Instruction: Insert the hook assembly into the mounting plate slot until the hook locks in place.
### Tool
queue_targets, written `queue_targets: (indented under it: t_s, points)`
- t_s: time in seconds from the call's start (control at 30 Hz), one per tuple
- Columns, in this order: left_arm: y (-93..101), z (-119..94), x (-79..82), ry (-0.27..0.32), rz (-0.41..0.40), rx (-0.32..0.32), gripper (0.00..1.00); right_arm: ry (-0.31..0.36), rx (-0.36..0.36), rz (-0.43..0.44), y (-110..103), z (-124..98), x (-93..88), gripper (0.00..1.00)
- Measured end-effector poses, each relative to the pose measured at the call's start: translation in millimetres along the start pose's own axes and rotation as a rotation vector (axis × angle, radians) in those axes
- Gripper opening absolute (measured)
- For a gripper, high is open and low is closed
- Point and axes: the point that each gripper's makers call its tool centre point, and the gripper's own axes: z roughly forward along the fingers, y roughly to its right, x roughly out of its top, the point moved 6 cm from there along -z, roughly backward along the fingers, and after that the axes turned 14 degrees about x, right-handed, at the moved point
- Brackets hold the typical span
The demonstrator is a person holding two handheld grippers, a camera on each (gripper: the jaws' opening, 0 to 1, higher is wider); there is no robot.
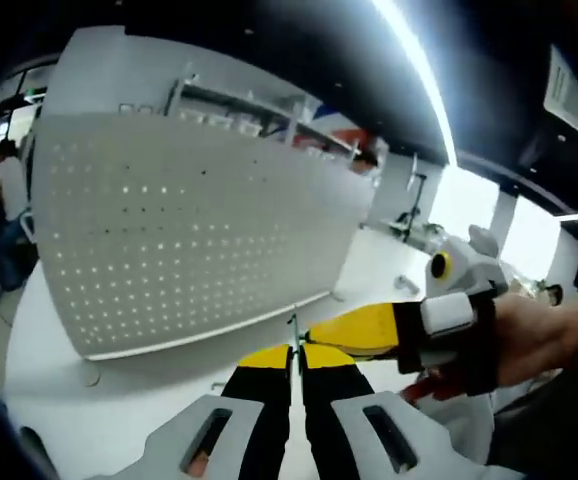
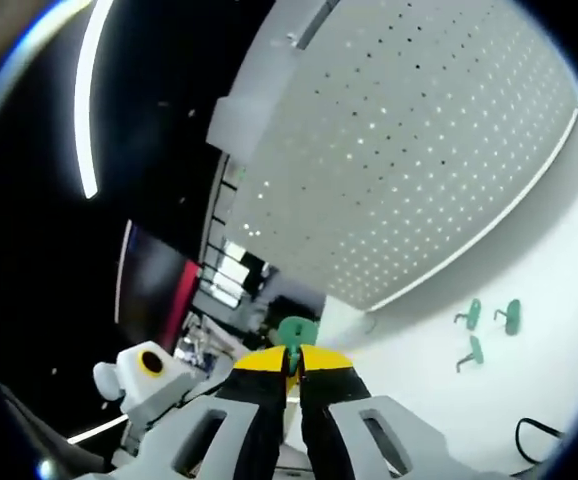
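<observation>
Clenched on a green hook [image 2: 295,334], the right gripper [image 2: 293,368] is seen at the lower centre of the right gripper view, its yellow-tipped jaws pressed together around the hook's stem with the green head standing just above them. In the left gripper view the left gripper [image 1: 296,357] is likewise shut at the bottom centre, a thin dark metal piece [image 1: 293,335] being pinched between its tips; what that piece is cannot be told. The right gripper is also seen entering that view from the right, held by a hand [image 1: 539,335]. Beyond the jaws, the perforated mounting plate [image 2: 409,140] stands upright on the white worktop [image 2: 529,330], filling the upper right of the right gripper view and apart from the held hook. Three more green hooks [image 2: 489,325] lie on the worktop at the right, near the plate's foot. The step in hand is judged to be the carry toward the plate: nothing is yet inserted. Next, the hook's tabs would need to be aligned with a row of holes and pressed in until seated.
</observation>
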Motion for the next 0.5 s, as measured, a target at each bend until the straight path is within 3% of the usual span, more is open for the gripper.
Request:
queue_targets:
  t_s: [0.37,0.5]
  points:
    - [-0.1,-4.4,-7.4,0.0,0.096,0.026,0.03,-0.054,0.004,-0.026,1.2,2.5,-5.6,0.0]
    - [-2.5,-6.0,-6.8,0.004,0.082,0.027,0.03,-0.058,0.016,-0.031,0.0,2.5,-6.5,0.0]
